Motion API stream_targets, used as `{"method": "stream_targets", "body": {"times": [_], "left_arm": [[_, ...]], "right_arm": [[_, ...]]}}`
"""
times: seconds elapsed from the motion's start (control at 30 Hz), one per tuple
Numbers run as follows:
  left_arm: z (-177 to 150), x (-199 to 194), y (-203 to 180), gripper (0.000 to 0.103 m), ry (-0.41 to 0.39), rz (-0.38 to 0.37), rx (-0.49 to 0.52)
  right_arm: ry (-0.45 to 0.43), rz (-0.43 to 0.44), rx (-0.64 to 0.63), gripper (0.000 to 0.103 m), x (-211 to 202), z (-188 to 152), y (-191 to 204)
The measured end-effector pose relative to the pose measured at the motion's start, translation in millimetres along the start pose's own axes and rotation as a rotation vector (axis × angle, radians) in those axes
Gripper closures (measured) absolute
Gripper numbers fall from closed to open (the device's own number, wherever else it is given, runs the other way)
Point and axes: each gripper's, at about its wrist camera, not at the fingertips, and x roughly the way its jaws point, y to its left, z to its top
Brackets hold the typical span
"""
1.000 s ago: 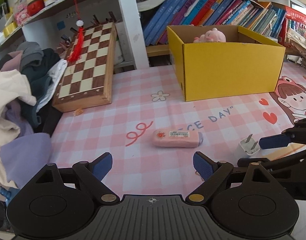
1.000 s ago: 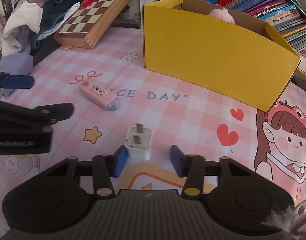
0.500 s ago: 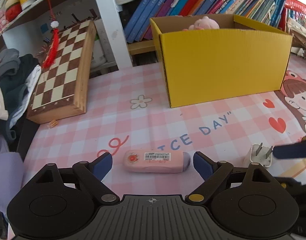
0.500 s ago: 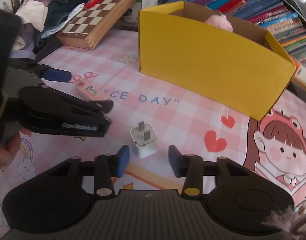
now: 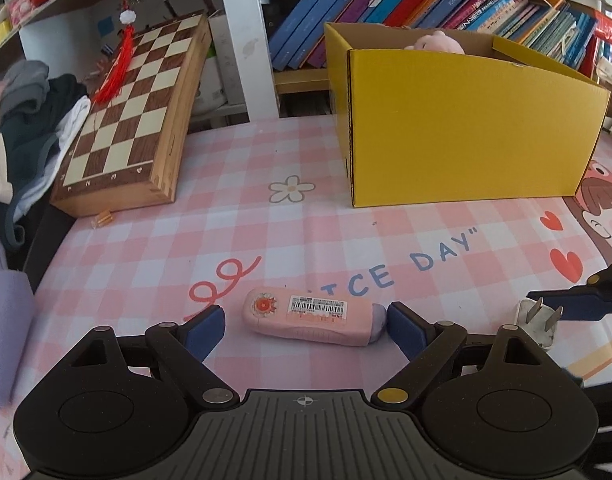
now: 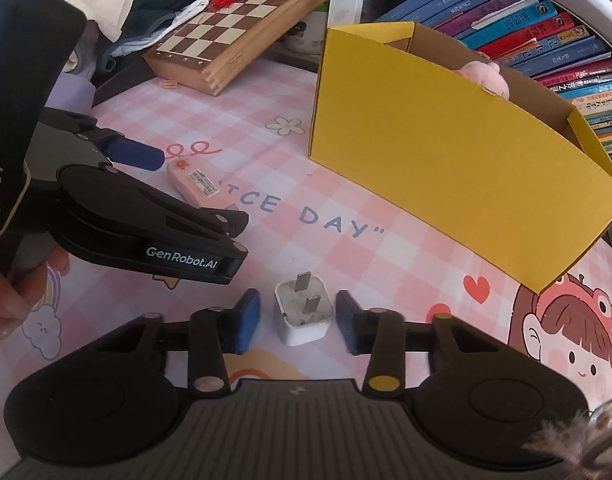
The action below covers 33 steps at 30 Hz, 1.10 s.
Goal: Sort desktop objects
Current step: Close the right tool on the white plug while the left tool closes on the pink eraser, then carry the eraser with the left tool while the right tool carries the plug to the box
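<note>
A pink oblong case (image 5: 312, 316) with a barcode label lies on the pink checked mat, between the open fingers of my left gripper (image 5: 306, 328); it also shows in the right wrist view (image 6: 193, 186). A white plug adapter (image 6: 303, 314) stands prongs up between the open fingers of my right gripper (image 6: 298, 320); it also shows in the left wrist view (image 5: 536, 322). Neither object is pinched. A yellow cardboard box (image 5: 466, 132) stands behind, with a pink plush toy (image 5: 438, 45) inside.
A wooden chessboard (image 5: 133, 120) leans at the back left beside a pile of clothes (image 5: 21, 120). Shelves of books (image 5: 426, 4) stand behind the box. The left gripper's body (image 6: 137, 220) fills the left of the right wrist view.
My left gripper has moved forward so the pink case now sits between its fingers. My right gripper has closed in around the white plug adapter.
</note>
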Motion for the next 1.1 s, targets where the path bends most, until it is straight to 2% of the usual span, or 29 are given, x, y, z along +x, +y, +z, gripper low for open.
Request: {"method": "stream_targets", "body": {"times": [0.1,0.13,0.2,0.33,0.57,1.1], "left_arm": [[-0.6,-0.1,3.3,0.018,0.003,-0.023,-0.019],[-0.8,-0.1,4.3,0.023,0.004,-0.03,-0.024],[-0.8,-0.9,3.7,0.024,0.009,-0.032,-0.019],[-2.0,-6.2,1.8,0.025,0.02,-0.029,-0.008],[-7.2,-39.9,-0.5,0.025,-0.026,-0.084,0.004],[-33.4,-117.8,0.6,0.024,-0.044,-0.184,0.097]], "right_arm": [[-0.006,-0.011,-0.023,0.074,-0.1,0.2,1.0],[-0.008,-0.015,-0.021,0.074,-1.1,-0.1,0.5],[-0.012,-0.024,-0.009,0.075,-4.0,-0.8,-1.4],[-0.009,-0.036,0.04,0.075,-13.4,-3.8,-7.7],[0.017,-0.057,0.123,0.075,-34.4,-17.6,-14.3],[0.053,-0.111,0.23,0.075,-95.3,-54.9,4.8]]}}
